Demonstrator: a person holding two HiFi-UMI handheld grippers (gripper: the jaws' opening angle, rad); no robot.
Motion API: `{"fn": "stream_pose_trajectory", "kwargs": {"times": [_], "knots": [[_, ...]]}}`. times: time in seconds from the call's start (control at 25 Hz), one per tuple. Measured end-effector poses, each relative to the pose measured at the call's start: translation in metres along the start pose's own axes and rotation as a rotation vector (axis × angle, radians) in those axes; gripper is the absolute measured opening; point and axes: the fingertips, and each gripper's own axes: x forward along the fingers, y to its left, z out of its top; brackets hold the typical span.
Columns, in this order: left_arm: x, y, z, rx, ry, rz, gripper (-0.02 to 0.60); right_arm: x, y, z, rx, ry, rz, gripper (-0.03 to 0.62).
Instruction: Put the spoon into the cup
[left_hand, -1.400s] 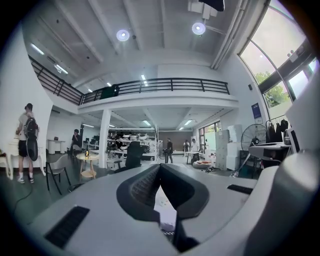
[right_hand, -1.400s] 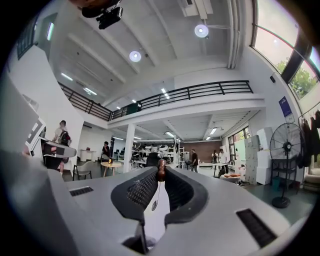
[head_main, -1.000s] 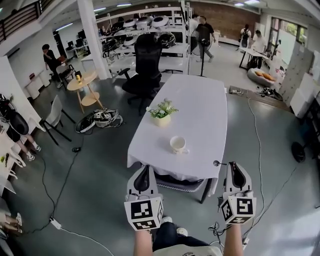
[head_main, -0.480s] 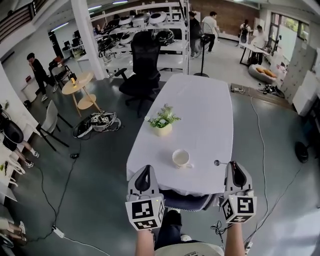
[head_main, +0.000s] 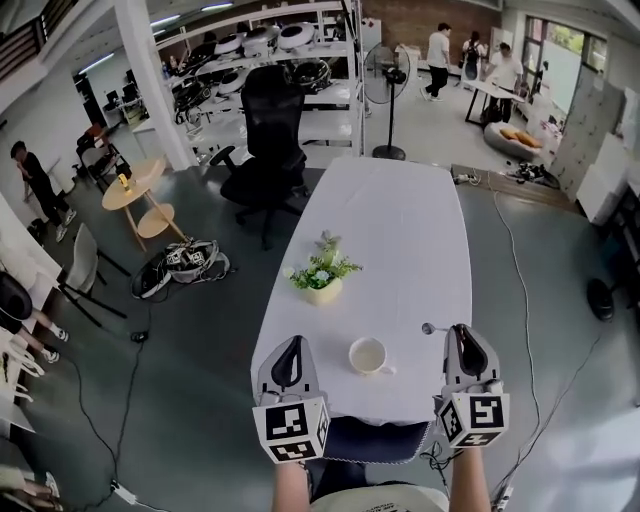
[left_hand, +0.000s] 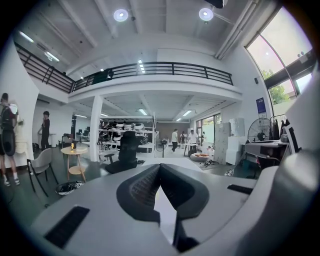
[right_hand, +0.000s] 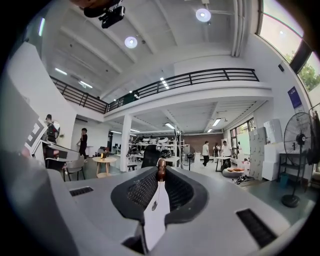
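The spoon is clamped in the right tongs at the lower right of the head view, its bowl pointed left over the white worktop. The left tongs are pressed together on nothing at the lower left. The cup is seen upright on the worktop between the two tongs, touched by neither, and a potted plant is set beyond it

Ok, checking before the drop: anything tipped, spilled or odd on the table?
Nothing stands out: the cup and potted plant stand upright on the tablecloth, no spill, and the right gripper holds the spoon.
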Motion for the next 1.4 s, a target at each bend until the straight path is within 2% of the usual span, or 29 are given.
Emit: {"fn": "stream_pose_trajectory", "kwargs": {"times": [0.28, 0.64, 0.88, 1.4], "knots": [[0.066, 0.02, -0.012, -0.008, 0.031, -0.035, 0.014, 0.061, 0.008, -0.022, 0.012, 0.043, 0.001, 0.055], [0.113, 0.02, -0.04, -0.008, 0.09, -0.075, 0.013, 0.097, 0.008, -0.056, 0.039, 0.105, 0.023, 0.054], [0.124, 0.012, -0.063, -0.011, 0.146, -0.072, 0.014, 0.109, 0.012, -0.077, 0.061, 0.153, 0.087, 0.055], [0.136, 0.008, -0.114, -0.044, 0.236, -0.016, 0.014, 0.138, 0.038, -0.124, 0.073, 0.242, 0.254, 0.054]]}}
